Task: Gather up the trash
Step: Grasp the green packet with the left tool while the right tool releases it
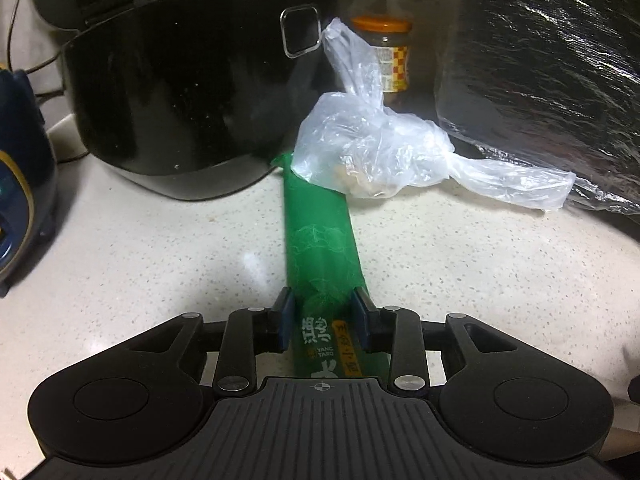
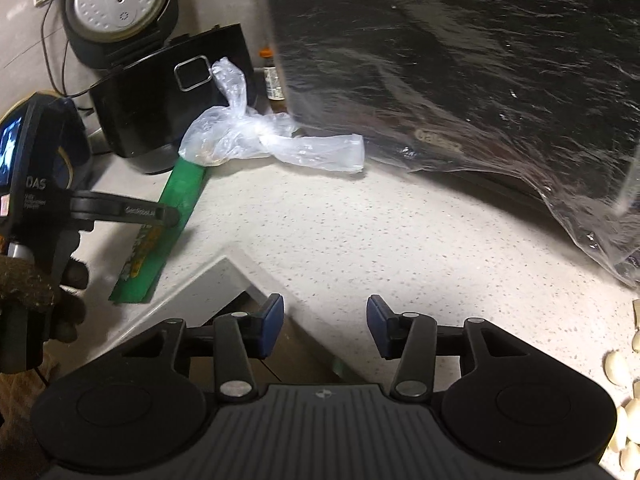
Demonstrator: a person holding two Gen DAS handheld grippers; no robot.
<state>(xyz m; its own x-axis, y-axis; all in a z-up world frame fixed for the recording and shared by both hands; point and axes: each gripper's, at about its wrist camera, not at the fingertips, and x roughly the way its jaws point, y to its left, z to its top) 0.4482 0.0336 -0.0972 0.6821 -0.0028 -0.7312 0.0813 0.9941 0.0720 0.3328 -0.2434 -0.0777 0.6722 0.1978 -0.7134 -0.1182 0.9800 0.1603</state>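
Observation:
A long green wrapper (image 1: 320, 240) with printed text lies on the speckled white counter (image 1: 140, 248). Its far end sits under a knotted clear plastic bag (image 1: 368, 152). My left gripper (image 1: 323, 312) has its blue pads on both sides of the wrapper's near end, closed on it. In the right wrist view the wrapper (image 2: 180, 196) and the bag (image 2: 256, 140) lie at the left, with the left gripper (image 2: 160, 214) across the wrapper. My right gripper (image 2: 325, 316) is open and empty above the counter corner.
A black rice cooker (image 1: 180, 100) with its lid up stands behind the wrapper. A jar with an orange lid (image 1: 386, 56) is behind the bag. A large dark plastic-covered appliance (image 2: 460, 60) fills the right. Garlic cloves (image 2: 624, 400) lie at the far right.

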